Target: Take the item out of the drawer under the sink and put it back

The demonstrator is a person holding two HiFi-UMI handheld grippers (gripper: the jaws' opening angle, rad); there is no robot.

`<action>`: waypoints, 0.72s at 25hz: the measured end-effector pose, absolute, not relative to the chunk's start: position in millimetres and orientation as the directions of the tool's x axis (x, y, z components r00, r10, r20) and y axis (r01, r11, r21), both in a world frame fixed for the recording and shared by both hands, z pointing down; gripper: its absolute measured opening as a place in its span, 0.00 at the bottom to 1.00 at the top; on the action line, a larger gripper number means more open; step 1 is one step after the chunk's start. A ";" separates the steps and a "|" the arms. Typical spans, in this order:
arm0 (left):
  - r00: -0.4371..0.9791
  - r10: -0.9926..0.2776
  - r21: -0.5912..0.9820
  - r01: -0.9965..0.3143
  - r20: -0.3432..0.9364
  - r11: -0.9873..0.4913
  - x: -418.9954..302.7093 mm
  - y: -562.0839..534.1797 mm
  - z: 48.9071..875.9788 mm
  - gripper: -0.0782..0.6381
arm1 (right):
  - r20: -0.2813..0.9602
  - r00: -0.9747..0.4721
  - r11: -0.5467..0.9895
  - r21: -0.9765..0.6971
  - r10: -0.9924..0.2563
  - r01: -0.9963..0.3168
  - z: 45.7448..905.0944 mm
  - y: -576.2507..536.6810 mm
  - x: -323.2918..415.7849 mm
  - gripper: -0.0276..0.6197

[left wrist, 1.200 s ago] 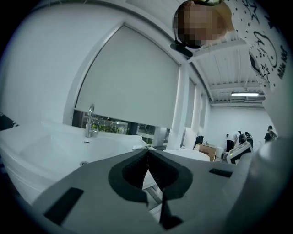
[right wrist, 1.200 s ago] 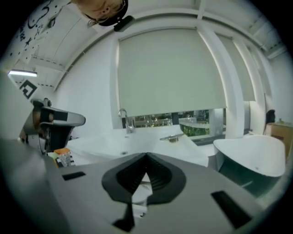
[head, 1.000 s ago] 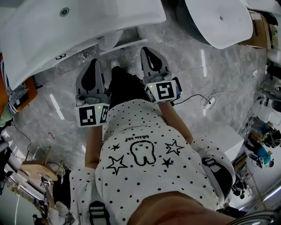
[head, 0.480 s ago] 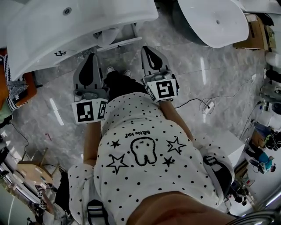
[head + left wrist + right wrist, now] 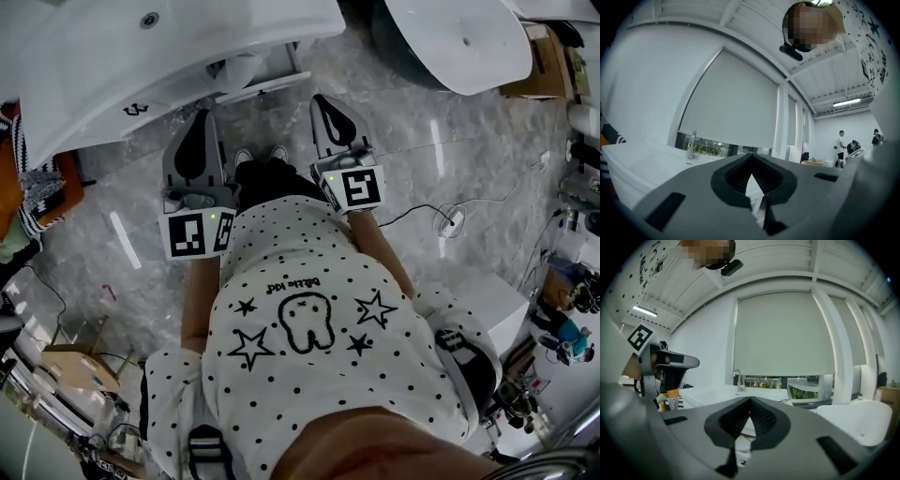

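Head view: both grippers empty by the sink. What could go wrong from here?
1. Left gripper and right gripper are shut; unopened, they would only bump the drawer, not yet in view.
2. The sink rim overhangs just ahead; dipping under could knock it.
3. Cable loops on the floor at right: trip risk.

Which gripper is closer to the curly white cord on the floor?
Right. The right gripper is up and left of the cord; the left gripper is much farther left.

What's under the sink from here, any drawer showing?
Under the sink only a white panel edge and grey floor show. The sink covers the rest; no drawer visible.
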State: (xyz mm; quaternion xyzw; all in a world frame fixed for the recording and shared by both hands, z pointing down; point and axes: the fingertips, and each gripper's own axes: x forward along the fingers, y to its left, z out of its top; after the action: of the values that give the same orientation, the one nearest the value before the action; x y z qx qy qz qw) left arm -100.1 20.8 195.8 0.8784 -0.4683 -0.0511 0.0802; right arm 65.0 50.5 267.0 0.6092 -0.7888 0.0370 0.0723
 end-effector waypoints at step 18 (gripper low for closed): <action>0.583 -0.812 0.215 -0.796 0.023 -0.565 -126.4 12.3 207.6 0.12 | 0.217 -0.229 0.276 0.220 -0.949 -0.935 269.9 44.2 32.1 0.06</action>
State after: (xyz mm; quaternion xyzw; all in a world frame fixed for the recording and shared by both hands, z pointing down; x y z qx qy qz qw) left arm -126.4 12.3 207.6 0.8837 -0.4551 -0.0394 0.1016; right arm 32.1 44.2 269.9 0.6011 -0.7837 -0.0215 0.1552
